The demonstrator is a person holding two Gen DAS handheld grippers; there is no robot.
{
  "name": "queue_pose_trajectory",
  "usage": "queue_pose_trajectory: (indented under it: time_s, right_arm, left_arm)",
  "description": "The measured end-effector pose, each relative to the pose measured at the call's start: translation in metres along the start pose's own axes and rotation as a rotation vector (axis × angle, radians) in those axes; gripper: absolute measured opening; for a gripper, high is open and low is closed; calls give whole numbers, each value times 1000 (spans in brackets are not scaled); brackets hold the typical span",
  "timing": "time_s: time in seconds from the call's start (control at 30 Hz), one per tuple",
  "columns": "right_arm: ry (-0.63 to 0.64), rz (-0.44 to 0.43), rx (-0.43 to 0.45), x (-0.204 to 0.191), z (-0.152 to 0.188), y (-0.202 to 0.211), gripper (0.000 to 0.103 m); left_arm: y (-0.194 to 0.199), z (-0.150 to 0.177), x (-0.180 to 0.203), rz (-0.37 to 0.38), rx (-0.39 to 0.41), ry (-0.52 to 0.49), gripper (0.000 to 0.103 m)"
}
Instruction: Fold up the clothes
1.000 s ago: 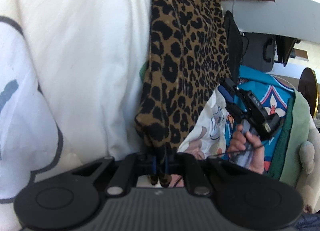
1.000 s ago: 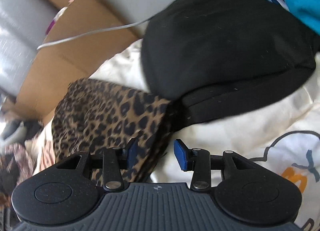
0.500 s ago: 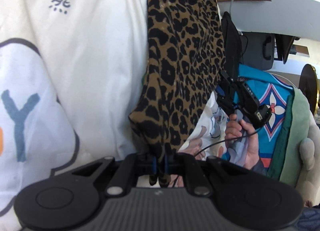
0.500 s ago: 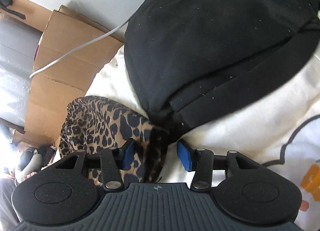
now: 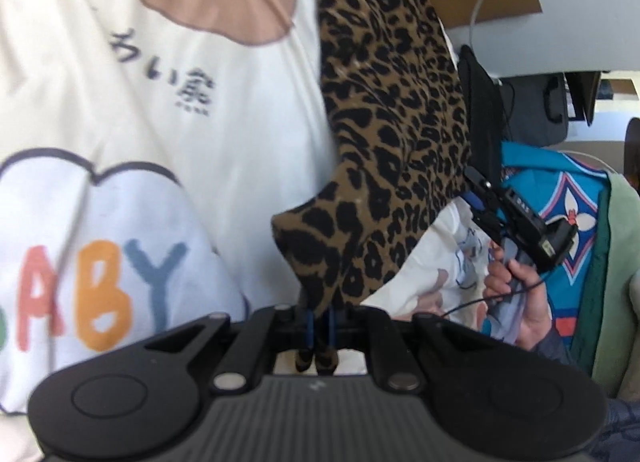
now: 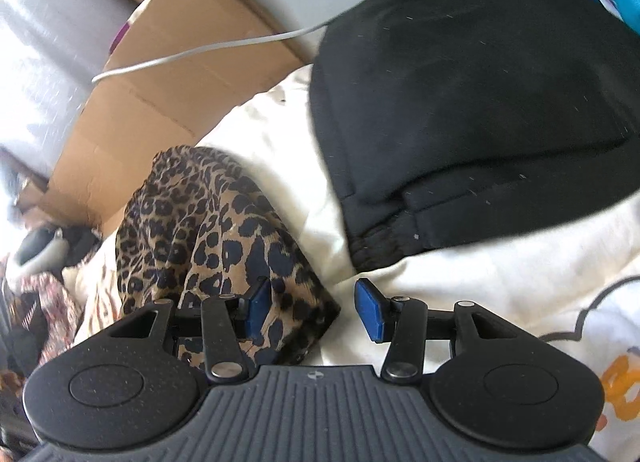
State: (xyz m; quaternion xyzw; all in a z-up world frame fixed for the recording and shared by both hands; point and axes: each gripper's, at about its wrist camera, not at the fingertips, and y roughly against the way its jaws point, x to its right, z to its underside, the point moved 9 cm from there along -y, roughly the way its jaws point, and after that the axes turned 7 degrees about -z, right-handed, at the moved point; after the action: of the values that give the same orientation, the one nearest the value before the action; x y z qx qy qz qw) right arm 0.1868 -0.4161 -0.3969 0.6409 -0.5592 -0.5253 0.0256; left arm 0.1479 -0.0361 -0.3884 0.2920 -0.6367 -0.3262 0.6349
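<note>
A leopard-print garment (image 5: 384, 134) stretches up the middle of the left wrist view. My left gripper (image 5: 319, 326) is shut on its lower corner, which is pinched between the blue pads. In the right wrist view the same leopard-print garment (image 6: 212, 230) lies bunched on a white printed sheet (image 6: 500, 286). My right gripper (image 6: 314, 310) is open, its left pad against the fabric's corner and the right pad over the sheet. The right gripper (image 5: 476, 198) also shows in the left wrist view at the garment's right edge, held by a hand (image 5: 516, 294).
A black garment (image 6: 480, 94) lies just beyond the right gripper. Cardboard (image 6: 180, 74) and a grey cable (image 6: 208, 50) sit at the back. A blue patterned cloth (image 5: 568, 198) and a green one (image 5: 618, 262) lie to the right. The white sheet (image 5: 140, 142) bears "BABY" lettering.
The left gripper has drawn back along the sheet with the leopard corner, bringing the "BABY" print into view. The right gripper stays open and its view has swung over the leopard corner.
</note>
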Motion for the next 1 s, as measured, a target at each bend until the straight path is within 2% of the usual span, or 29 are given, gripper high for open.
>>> queue_pose_trajectory:
  time_s: [0.33,0.5,0.63,0.77,1.0]
  right_arm:
    - [146,-16,-58,-26,2,-9,52]
    - [169,-30,-84,-30,1,-15,37]
    - [222,-47,-95,-39,4,-17,37]
    - [275,-35,-162,-41,10,-29,37]
    - [240,-79,-247,-36,15,-50,38]
  left_arm:
    - [19,-11,-18,-58,59,8,7]
    - [30,-17,-25,-87,93,15,7]
    - [31,-26,-27,-111,111,12,7]
    - [32,-31,-31,-137,118,-2,7]
    - [38,-39,-37,-155,138,-2,7]
